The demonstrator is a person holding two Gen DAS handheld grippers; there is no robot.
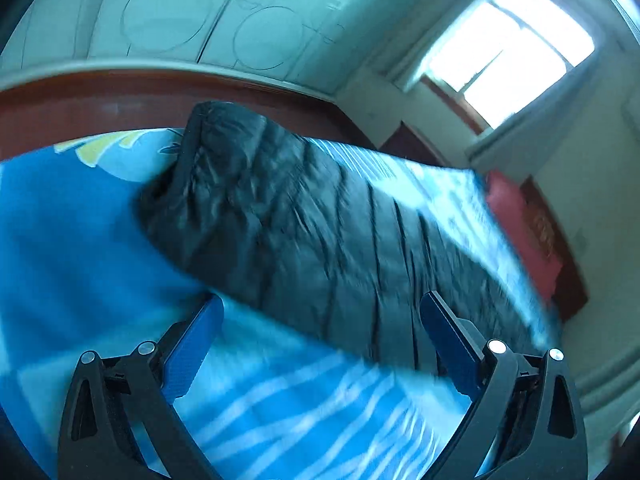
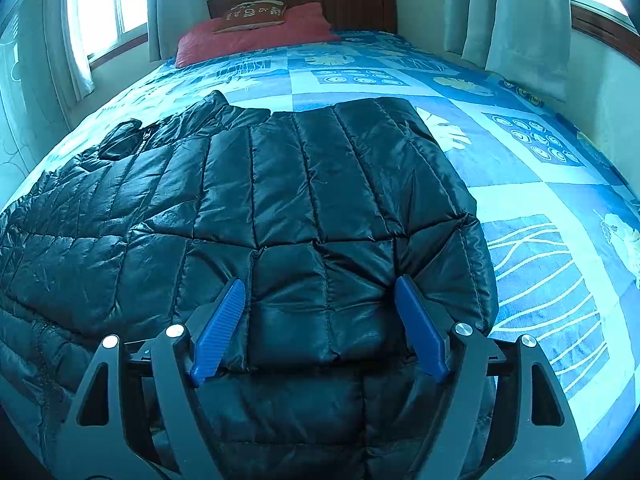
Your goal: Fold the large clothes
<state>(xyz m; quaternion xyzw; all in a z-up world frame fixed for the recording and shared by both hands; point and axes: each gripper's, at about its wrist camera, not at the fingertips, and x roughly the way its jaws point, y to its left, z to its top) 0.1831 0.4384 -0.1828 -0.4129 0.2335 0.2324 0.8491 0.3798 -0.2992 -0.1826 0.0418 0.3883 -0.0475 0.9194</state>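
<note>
Blurring hides the black puffer jacket (image 1: 304, 216) beyond the left gripper (image 1: 320, 344); both grippers' jaws gape, holding nothing.

Jacket (image 2: 280, 200): black quilted cloth, glossy, shiny sheen w/ stitched seams, crinkled. Bedsheet (image 2: 520, 184): matt printed cloth, blue/white. Pillow (image 2: 248, 42): matt red cloth. Headboard (image 2: 352, 6): dark wood, smooth. Right gripper (image 2: 320, 320): blue ribbed plastic pads, matt black frame, shiny metal bolts. Left gripper (image 1: 320, 344): same.
</note>
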